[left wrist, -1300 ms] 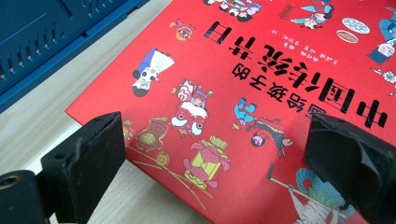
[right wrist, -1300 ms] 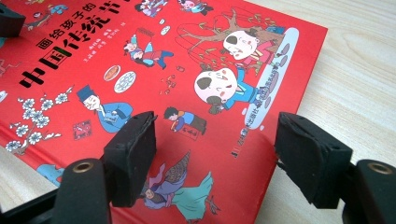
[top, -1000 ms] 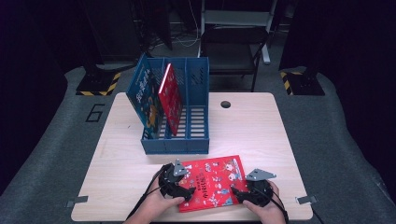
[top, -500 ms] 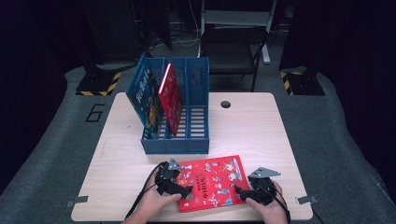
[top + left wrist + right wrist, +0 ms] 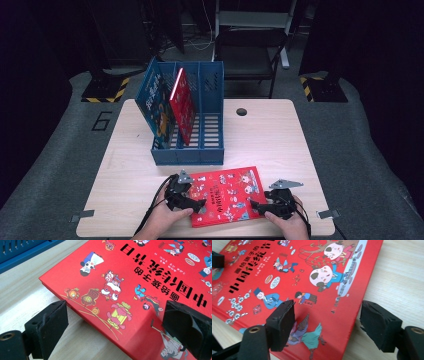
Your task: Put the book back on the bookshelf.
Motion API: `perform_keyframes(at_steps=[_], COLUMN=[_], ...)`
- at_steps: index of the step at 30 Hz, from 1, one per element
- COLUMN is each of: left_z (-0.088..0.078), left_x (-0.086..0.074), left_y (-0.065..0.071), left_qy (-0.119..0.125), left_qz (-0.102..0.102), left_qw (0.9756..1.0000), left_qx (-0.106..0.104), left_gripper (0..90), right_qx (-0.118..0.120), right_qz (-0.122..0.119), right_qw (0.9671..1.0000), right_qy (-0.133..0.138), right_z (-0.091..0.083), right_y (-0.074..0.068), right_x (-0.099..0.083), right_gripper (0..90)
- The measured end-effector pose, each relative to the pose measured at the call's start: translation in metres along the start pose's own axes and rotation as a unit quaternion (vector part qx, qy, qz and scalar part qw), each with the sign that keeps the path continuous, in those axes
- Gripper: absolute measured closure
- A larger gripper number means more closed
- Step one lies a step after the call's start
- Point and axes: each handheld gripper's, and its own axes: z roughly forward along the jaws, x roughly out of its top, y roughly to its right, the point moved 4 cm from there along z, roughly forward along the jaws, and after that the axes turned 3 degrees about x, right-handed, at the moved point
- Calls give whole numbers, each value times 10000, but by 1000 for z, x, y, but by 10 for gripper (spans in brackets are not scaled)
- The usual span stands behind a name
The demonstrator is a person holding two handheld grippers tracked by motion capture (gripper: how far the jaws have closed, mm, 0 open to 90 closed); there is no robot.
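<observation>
your left tool (image 5: 196, 204) sits at the left edge of the red book (image 5: 227, 195), which lies flat on the counter (image 5: 270, 135) close to your side. in the left gripper view the jaws stand apart and clamp nothing: one jaw is over bare counter wood just off the book's edge, the other is over the cover, so the book's edge runs between them. whether either jaw touches the book is hard to tell.

your right tool (image 5: 256, 205) is at the book's opposite, right edge. in the right gripper view its jaws are also apart, one over the cover near the printed figures, the other over the counter just beside the edge, with that edge between them. nothing is gripped.

from both tools the book lies straight ahead and between them, its cover up, black characters and small cartoon figures on it. your hands hold the tools low near the counter's near rim, and a cable trails back from the left one.

beyond the book, farther ahead of both tools, stands a blue rack (image 5: 202, 125). a blue book (image 5: 157, 102) leans in its left part and a second red book (image 5: 183, 105) stands tilted just beside it; the right compartments look bare.
</observation>
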Motion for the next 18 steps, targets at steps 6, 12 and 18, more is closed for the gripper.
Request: perform_keyframes(at_steps=[6, 12, 18], left_z=[-1, -2, -2], left_x=[-4, -7, -6], left_y=[2, 5, 5], left_qy=[-10, -16, -24], left_qz=[-232, -309, -262], left_qw=[9996, 9991, 9993], left_qx=[-173, -284, -280], left_gripper=[93, 105, 105], right_qx=[38, 181, 108], right_qz=[37, 221, 152], right_qw=[10000, 9995, 9997], right_qy=[-37, -137, -152], right_z=[1, 1, 1], right_y=[0, 0, -2], right_x=[-1, -2, -1], right_gripper=[251, 240, 240])
